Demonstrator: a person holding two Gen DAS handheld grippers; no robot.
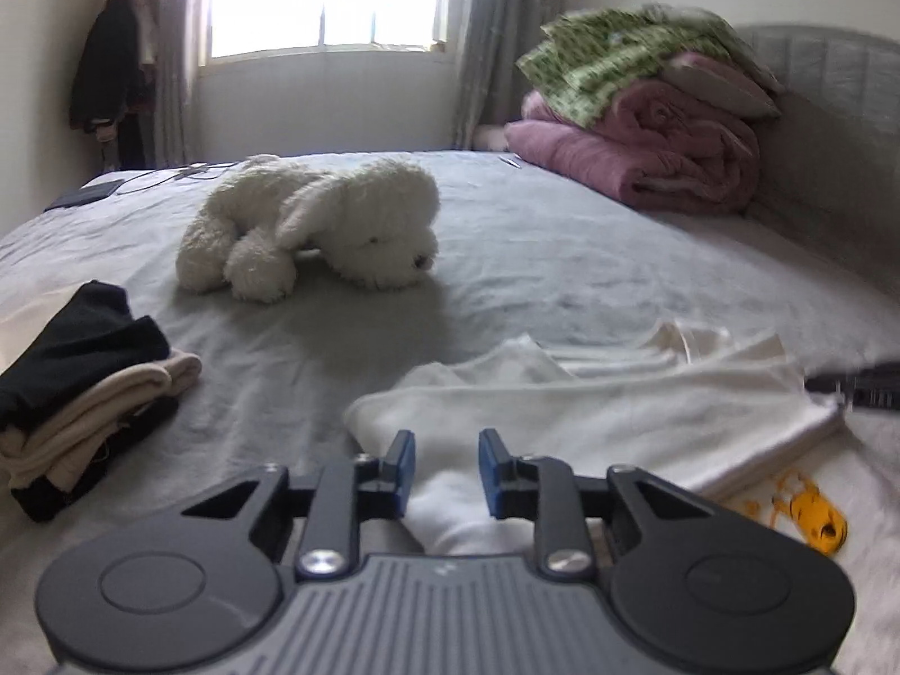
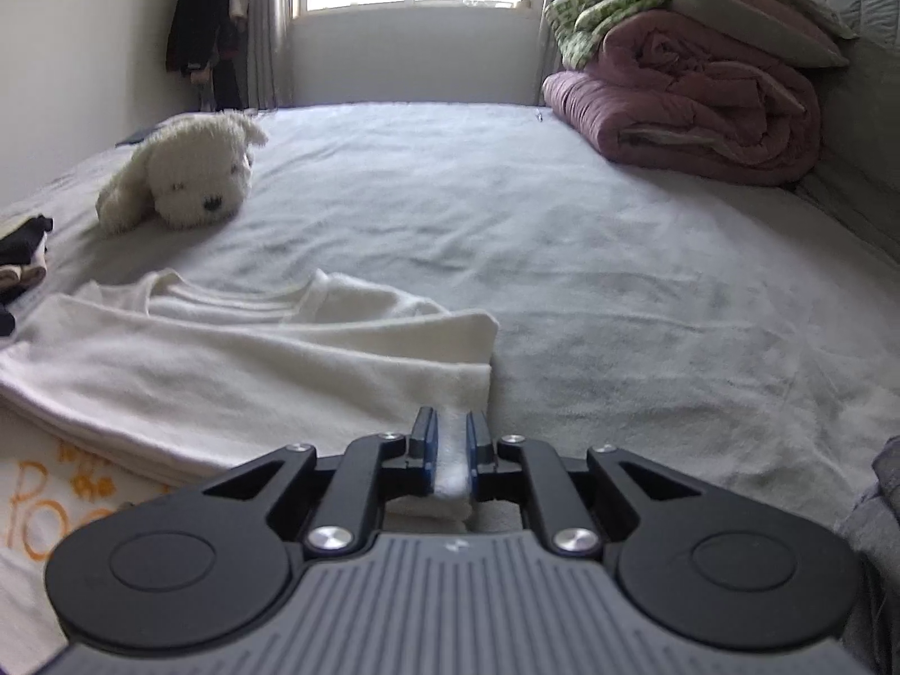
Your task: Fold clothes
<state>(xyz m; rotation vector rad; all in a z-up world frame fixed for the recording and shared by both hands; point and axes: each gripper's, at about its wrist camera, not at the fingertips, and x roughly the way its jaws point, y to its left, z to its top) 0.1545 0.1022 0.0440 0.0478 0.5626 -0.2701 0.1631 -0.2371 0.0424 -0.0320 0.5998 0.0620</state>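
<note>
A cream-white garment [image 1: 619, 422] lies folded into a long band across the near part of the bed [image 1: 562, 259]. My left gripper [image 1: 447, 450] sits at its left end, and a bulge of the white cloth fills the narrow gap between the blue pads [image 1: 402, 469]. In the right wrist view the same garment [image 2: 225, 371] stretches away to the left. My right gripper [image 2: 450, 427] is shut on a thick fold at its right corner, and the white fabric shows squeezed between the pads [image 2: 430, 444].
A stack of folded black and beige clothes [image 1: 84, 394] lies at the left. A white plush dog [image 1: 315, 225] lies mid-bed. Rolled pink quilt [image 1: 647, 152] with green patterned bedding [image 1: 619, 50] sits by the grey headboard [image 1: 832, 112]. Grey cloth [image 2: 877, 506] shows at the right edge.
</note>
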